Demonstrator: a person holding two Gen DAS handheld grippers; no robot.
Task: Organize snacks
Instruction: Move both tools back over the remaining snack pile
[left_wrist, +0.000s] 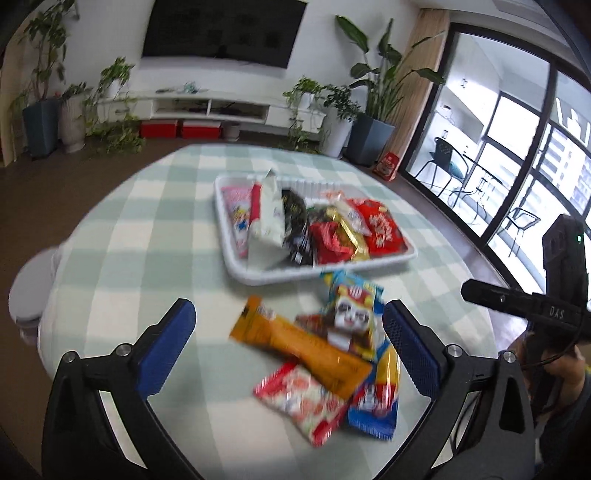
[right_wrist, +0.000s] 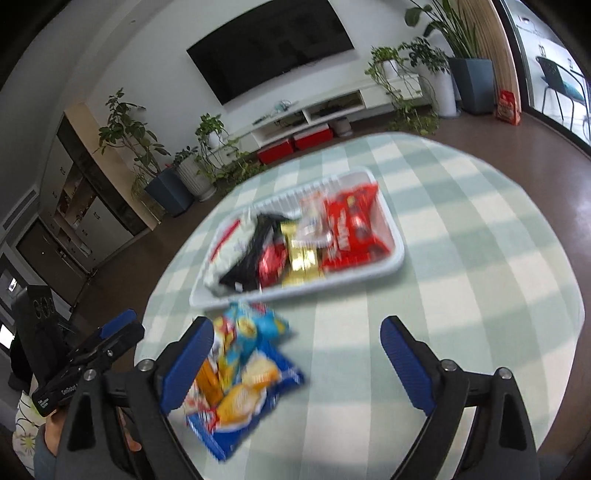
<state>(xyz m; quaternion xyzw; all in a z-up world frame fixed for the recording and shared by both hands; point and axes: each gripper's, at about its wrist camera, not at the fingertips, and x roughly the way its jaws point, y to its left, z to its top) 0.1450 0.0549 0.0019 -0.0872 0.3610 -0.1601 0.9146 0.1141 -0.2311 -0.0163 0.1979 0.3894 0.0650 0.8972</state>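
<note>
I am cataloguing from both wrist views; both are smeared, so package print is unreadable.

Left gripper (left_wrist: 288, 343): I am seeing its blue pads spread wide, nothing between them pressed; loose packets are lying on the table (left_wrist: 147, 229) beneath the gap.

Right gripper (right_wrist: 297, 362): jaws likewise standing wide apart, pinching nothing. In the left wrist view it is showing only as a black body at 3 o'clock, its pads cut off by the frame edge.

White tray (left_wrist: 258, 278): sitting toward 12 o'clock on the checked cloth, holding a row of snacks. I am making out a pink packet (left_wrist: 238, 214) at its 9 o'clock end, a white bag (left_wrist: 267, 225) leaning upright, a black packet (left_wrist: 297, 225), a gold-wrapped bar (left_wrist: 351, 232) and a red bag (left_wrist: 384, 230) at the 3 o'clock end. Items between are overlapping and hard to separate.

Loose pile, just at 6 o'clock of the tray:
- orange packet (left_wrist: 295, 345), lying across the others;
- panda-face packet (left_wrist: 351, 314), partly on top;
- red-and-white packet (left_wrist: 299, 400), nearest the camera;
- blue packet (left_wrist: 375, 402), half hidden behind the left gripper's pad at 3 o'clock.

In the right wrist view the same pile is lying at 8 o'clock, partly covered by that gripper's pad (right_wrist: 186, 369).
</note>
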